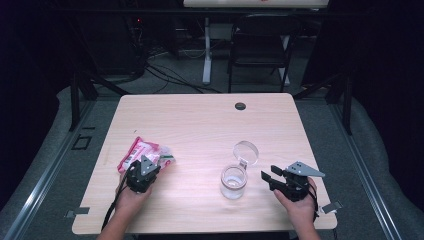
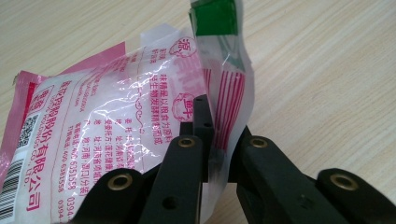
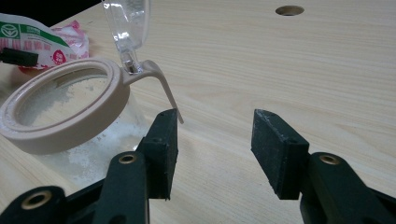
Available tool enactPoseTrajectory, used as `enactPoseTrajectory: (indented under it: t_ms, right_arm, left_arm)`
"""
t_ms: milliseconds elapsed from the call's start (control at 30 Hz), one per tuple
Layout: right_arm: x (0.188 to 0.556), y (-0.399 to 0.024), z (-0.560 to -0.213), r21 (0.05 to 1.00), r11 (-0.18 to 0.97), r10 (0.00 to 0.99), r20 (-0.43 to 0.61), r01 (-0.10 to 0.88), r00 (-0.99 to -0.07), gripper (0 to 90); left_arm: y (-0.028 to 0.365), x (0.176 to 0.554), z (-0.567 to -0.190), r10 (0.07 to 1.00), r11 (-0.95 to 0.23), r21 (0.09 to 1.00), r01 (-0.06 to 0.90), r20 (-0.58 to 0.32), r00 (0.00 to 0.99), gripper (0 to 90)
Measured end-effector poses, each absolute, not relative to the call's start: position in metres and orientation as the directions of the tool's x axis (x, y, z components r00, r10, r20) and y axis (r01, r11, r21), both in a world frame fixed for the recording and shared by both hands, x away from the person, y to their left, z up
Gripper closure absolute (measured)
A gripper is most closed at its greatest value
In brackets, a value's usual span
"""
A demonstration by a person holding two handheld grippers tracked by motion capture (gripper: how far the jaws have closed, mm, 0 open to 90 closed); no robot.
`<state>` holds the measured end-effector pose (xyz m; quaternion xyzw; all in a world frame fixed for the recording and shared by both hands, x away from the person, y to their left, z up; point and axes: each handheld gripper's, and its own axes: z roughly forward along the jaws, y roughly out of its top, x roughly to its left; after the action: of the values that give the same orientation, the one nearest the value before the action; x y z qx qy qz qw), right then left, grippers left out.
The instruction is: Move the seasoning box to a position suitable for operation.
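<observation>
- High view showed a wooden table (image 1: 200, 125) in the middle of the frame; a pink and white packet (image 1: 142, 152) lay at its lower left, and a clear jar (image 1: 234, 181) stood at lower centre with its hinged lid (image 1: 246, 151) swung open just above it in the frame.
- At the lower left of that view the left gripper (image 1: 145, 170) sat at the near edge of the packet, a hand (image 1: 131, 200) behind it; at the lower right the right gripper (image 1: 267, 176) pointed left toward the jar, near it but apart.
- Left gripper view had the left gripper (image 2: 219, 140) at bottom centre, clenched on a thin fold of the packet (image 2: 116, 116); the plastic stood pinched up between the black jaws; red print ran across the packet at centre left, a barcode sat at the bottom left corner, and a green patch showed at the top centre edge.
- Right gripper view had the right gripper (image 3: 215, 149) at the bottom, released, jaws standing wide apart with bare table (image 3: 303, 70) between them; the jar (image 3: 65, 116) stood at the left, just beside the left-hand jaw, with a tan rim and white powder inside; its clear lid (image 3: 126, 18) rose at the upper left; a corner of the packet (image 3: 46, 42) showed at the far upper left; a round hole (image 3: 289, 10) lay at the top right.
</observation>
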<state>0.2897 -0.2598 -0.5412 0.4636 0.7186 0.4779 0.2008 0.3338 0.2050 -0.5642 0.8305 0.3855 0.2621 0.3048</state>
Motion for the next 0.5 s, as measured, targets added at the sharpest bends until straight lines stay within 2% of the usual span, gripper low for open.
enactPoseTrajectory:
  t_ms: [500]
  right_arm:
    - [0.2893, -0.2601, -0.5407, 0.875, 0.109, 0.856, 0.159, 0.472, -0.492, 50.9]
  left_arm:
    - [0.2104, 0.334, -0.559, 0.826, -0.467, 0.733, 0.495, 0.162, 0.54, 90.0]
